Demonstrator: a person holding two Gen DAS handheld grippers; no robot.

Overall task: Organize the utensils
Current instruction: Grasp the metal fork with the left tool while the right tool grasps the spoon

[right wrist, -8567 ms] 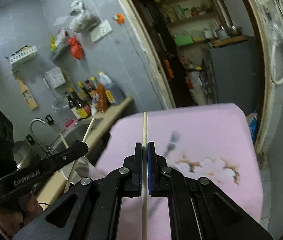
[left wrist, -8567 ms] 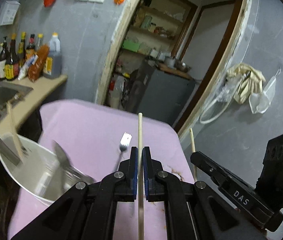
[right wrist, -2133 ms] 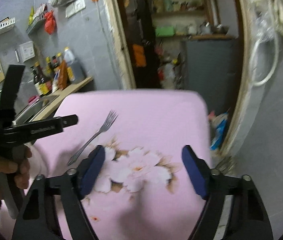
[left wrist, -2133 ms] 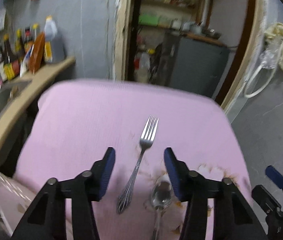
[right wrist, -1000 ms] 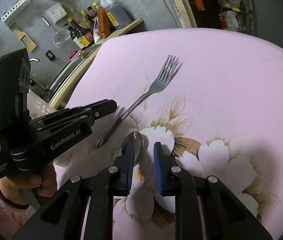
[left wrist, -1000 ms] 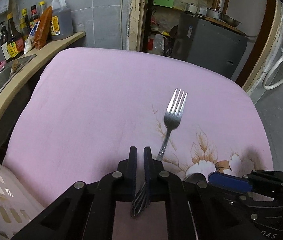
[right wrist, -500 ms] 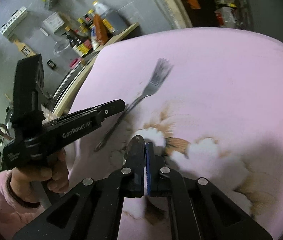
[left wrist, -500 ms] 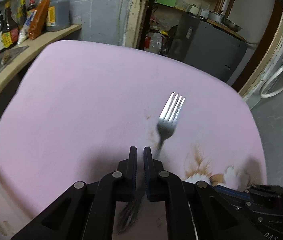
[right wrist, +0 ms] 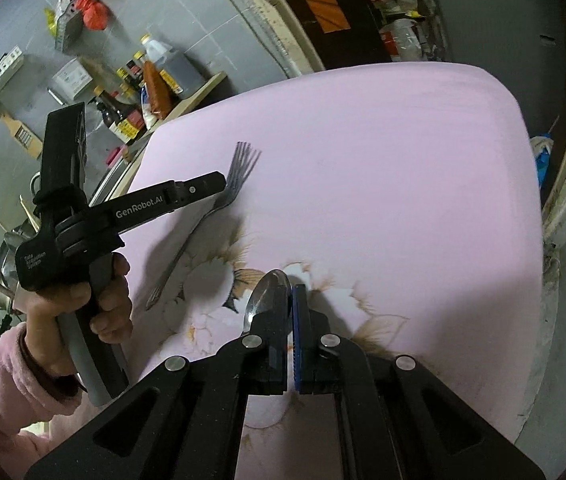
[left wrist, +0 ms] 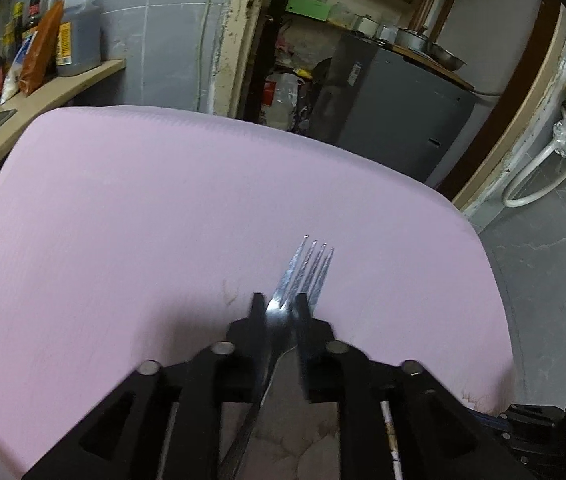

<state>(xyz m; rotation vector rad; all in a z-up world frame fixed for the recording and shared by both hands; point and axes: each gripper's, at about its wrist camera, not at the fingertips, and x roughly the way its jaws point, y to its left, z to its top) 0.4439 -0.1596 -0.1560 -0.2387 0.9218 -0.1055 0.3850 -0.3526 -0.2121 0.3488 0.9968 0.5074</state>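
Our left gripper (left wrist: pixel 279 312), jaws just easing apart, loosely straddles the steel fork (left wrist: pixel 303 276) pointing twelve o'clock; our right gripper (right wrist: pixel 291 300) clenches the metal spoon (right wrist: pixel 267 292) for lifting.

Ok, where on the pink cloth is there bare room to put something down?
Free: the plain far half of the pink cloth, beyond the fork to the far edge, and the strip right of the spoon. Crowded: the near-left flower print, where fork, spoon and the left hand bunch together.
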